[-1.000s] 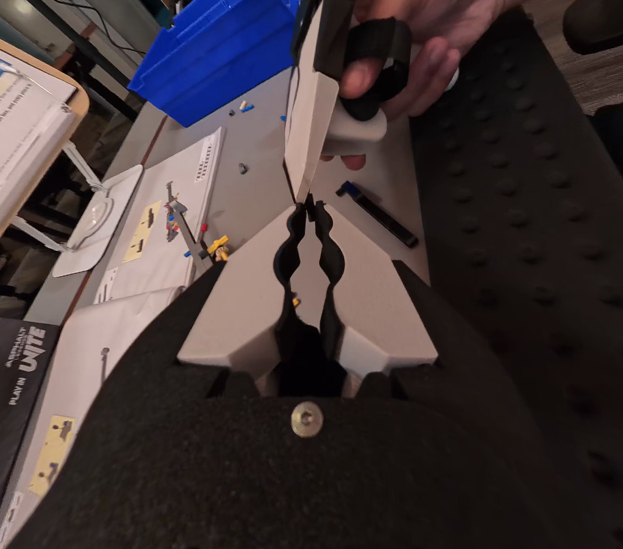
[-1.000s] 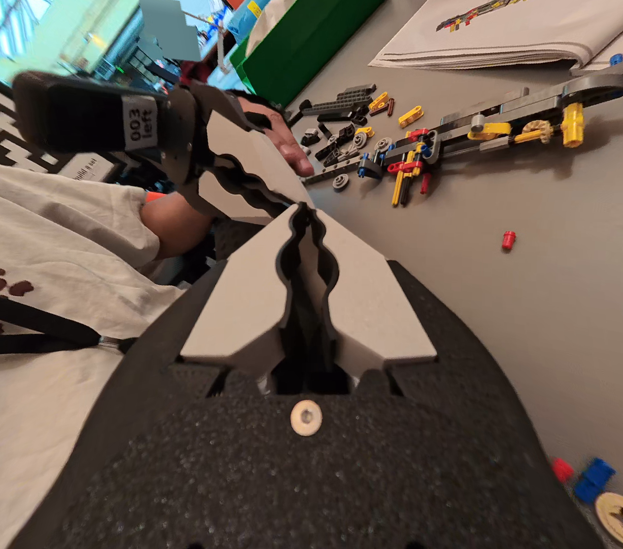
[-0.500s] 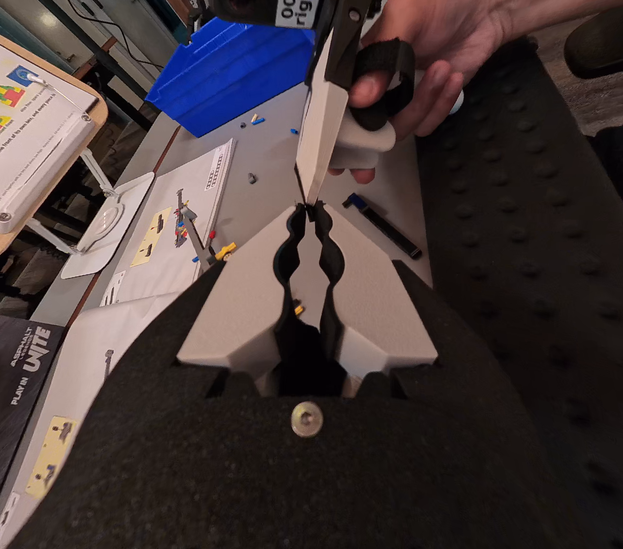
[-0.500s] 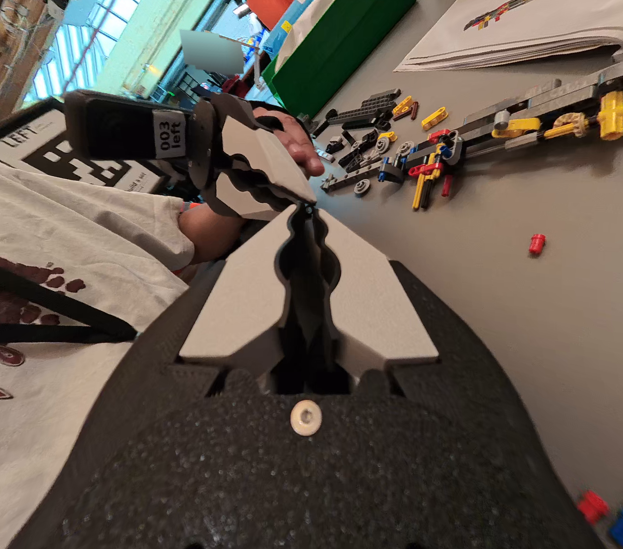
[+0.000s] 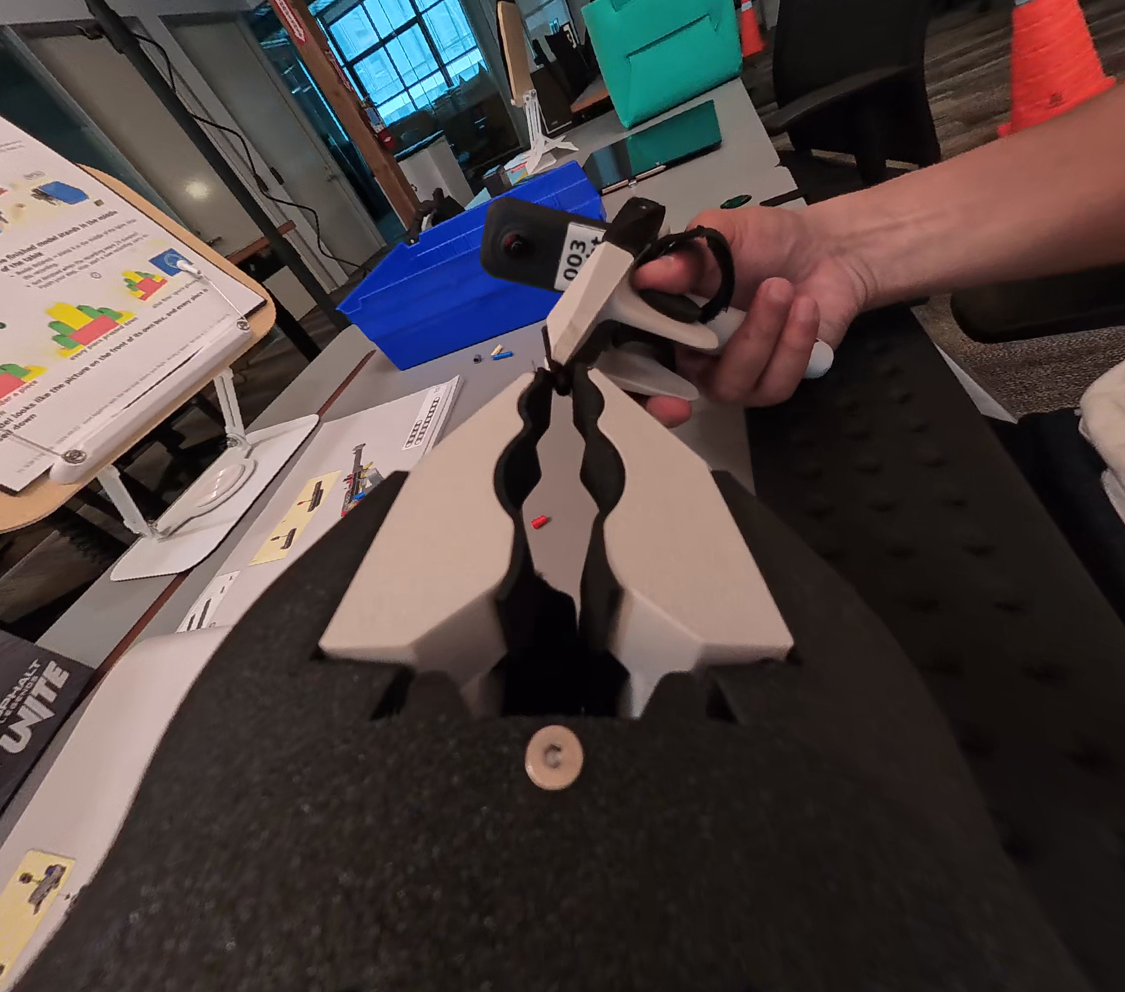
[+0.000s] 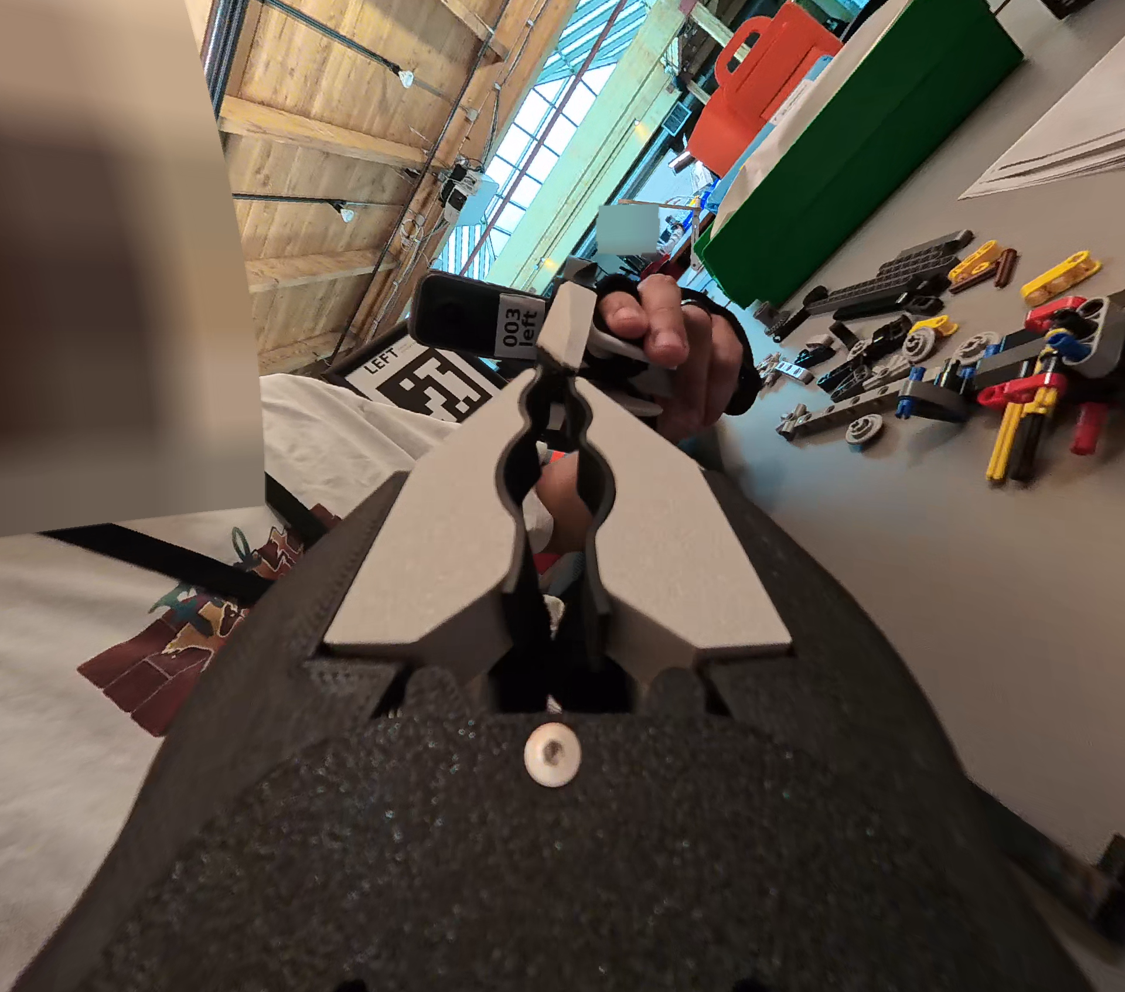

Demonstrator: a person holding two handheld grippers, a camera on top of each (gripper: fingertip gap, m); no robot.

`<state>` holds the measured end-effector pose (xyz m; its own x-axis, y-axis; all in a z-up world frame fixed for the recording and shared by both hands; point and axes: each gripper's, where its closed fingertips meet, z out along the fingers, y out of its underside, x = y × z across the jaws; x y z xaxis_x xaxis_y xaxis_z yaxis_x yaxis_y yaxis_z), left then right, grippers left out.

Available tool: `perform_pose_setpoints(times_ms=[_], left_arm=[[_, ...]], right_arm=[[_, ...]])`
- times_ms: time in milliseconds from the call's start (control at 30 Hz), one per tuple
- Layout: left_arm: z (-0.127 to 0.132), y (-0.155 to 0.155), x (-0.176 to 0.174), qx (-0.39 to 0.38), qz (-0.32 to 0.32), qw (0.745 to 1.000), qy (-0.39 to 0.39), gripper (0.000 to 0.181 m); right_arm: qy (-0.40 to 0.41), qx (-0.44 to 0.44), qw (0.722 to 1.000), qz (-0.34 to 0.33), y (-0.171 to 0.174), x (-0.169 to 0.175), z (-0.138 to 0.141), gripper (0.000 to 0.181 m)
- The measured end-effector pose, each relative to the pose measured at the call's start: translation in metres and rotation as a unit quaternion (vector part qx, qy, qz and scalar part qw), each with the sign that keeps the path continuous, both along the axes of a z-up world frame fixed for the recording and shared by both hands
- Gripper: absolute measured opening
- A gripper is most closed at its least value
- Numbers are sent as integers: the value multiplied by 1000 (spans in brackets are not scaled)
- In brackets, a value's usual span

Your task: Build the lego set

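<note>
My left gripper [image 5: 557, 385] is shut, its tips pinching a small black lego piece [image 5: 561, 384] in the air above the grey table [image 5: 566, 543]. My right gripper [image 5: 550, 361] comes in from the upper right, held by a hand, and its tip meets the same spot. In the right wrist view my right gripper [image 6: 551, 373] has its jaws nearly together, tip to tip with the left gripper [image 6: 565, 331]. What the right one holds is hidden. The partly built lego model [image 6: 1035, 372] lies on the table at the right, among loose parts [image 6: 901, 293].
A red pin [image 5: 539, 522] lies on the table under the left gripper. An instruction booklet [image 5: 377, 451], a blue bin [image 5: 450, 287], a green bin [image 6: 883, 153] and a black mat [image 5: 913, 476] surround the work area. A tilted sheet stand [image 5: 91, 329] is at the left. My two grippers' fingertips are within a few centimetres of each other.
Both grippers rose and tilted up from the table while staying tip to tip. The right gripper swung from above the left one to its upper right.
</note>
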<state>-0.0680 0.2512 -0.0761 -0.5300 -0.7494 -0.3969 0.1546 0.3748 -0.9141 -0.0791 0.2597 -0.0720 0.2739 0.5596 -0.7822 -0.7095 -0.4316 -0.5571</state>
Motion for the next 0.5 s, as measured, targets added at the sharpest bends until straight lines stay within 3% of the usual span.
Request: perform_pose_setpoints(times_ms=[300, 433, 500], left_arm=[[11, -3, -5, -38, -15, 999, -5, 4], [9, -2, -6, -50, -28, 998, 17, 4], [5, -1, -6, -52, -32, 998, 34, 4]], right_arm=[[60, 31, 998, 9, -2, -5, 11, 3], [1, 48, 999, -21, -7, 4, 12, 10], [-80, 49, 993, -73, -13, 24, 7, 10]])
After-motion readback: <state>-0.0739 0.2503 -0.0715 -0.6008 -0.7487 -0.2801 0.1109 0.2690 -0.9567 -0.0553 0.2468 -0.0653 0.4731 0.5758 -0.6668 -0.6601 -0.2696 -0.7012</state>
